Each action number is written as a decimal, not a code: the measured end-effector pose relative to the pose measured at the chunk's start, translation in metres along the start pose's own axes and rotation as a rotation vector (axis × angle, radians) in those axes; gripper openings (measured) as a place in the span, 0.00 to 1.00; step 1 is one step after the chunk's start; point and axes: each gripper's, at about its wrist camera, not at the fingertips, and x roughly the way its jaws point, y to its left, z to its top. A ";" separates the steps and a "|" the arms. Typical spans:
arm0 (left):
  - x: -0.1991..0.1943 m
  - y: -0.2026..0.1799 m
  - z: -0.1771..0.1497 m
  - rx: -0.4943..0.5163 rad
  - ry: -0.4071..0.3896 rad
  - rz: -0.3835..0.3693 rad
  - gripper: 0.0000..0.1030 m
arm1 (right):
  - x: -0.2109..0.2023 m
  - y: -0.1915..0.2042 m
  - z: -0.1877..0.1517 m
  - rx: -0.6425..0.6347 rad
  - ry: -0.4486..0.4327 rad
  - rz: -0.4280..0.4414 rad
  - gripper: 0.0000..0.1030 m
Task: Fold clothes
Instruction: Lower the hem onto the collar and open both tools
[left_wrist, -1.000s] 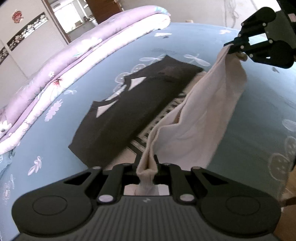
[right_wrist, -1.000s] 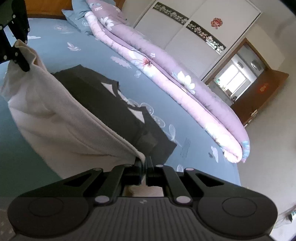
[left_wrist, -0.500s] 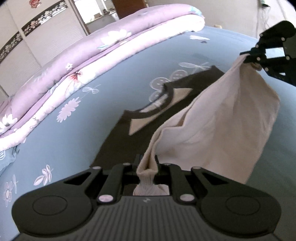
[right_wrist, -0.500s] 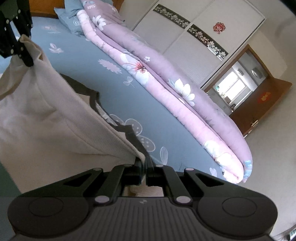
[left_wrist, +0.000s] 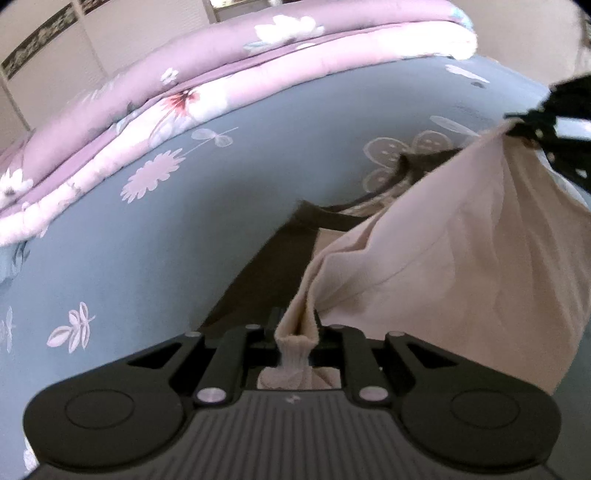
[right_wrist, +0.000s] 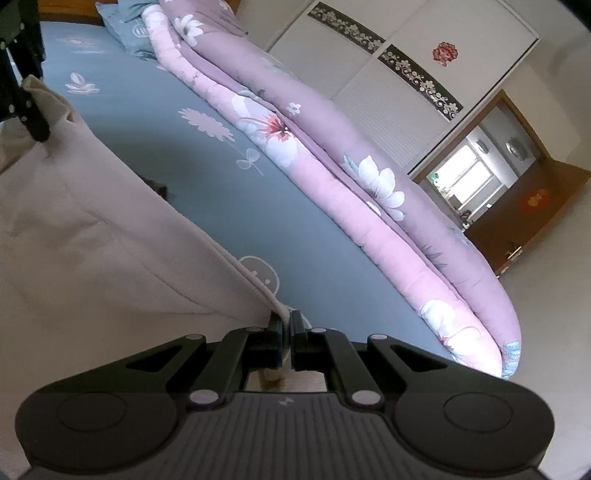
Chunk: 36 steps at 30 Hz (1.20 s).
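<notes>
A cream garment (left_wrist: 461, 258) hangs stretched between both grippers above the bed. My left gripper (left_wrist: 297, 328) has a bunched corner of it between its pads, and its jaws are opening slightly. My right gripper (right_wrist: 287, 325) is shut on the garment's ribbed edge (right_wrist: 92, 240). Each gripper shows in the other's view: the right one (left_wrist: 535, 125) at the far right, the left one (right_wrist: 26, 110) at the far left. A dark garment (left_wrist: 266, 273) lies flat on the sheet, mostly hidden under the cream cloth. Only a small tip of that dark garment (right_wrist: 159, 188) peeks out in the right wrist view.
The blue flowered bed sheet (left_wrist: 147, 240) spreads beneath. A rolled pink quilt (left_wrist: 221, 74) runs along the bed's far side, also the pink quilt (right_wrist: 332, 155). A blue pillow (right_wrist: 125, 33) lies at the head. A white wardrobe (right_wrist: 388, 74) and a brown door (right_wrist: 535, 192) stand beyond.
Both grippers carried the cream garment across the bed toward the quilt and a little lower. It now hangs over the dark garment, hiding most of it.
</notes>
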 end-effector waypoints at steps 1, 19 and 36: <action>0.005 0.001 0.002 -0.008 0.001 0.004 0.13 | 0.006 0.000 0.001 0.000 0.003 -0.002 0.04; 0.068 0.015 0.019 -0.119 0.063 0.014 0.16 | 0.083 0.005 -0.005 0.039 0.089 0.012 0.05; 0.064 0.062 -0.008 -0.389 0.034 0.057 0.58 | 0.092 -0.066 -0.026 0.466 0.060 0.182 0.52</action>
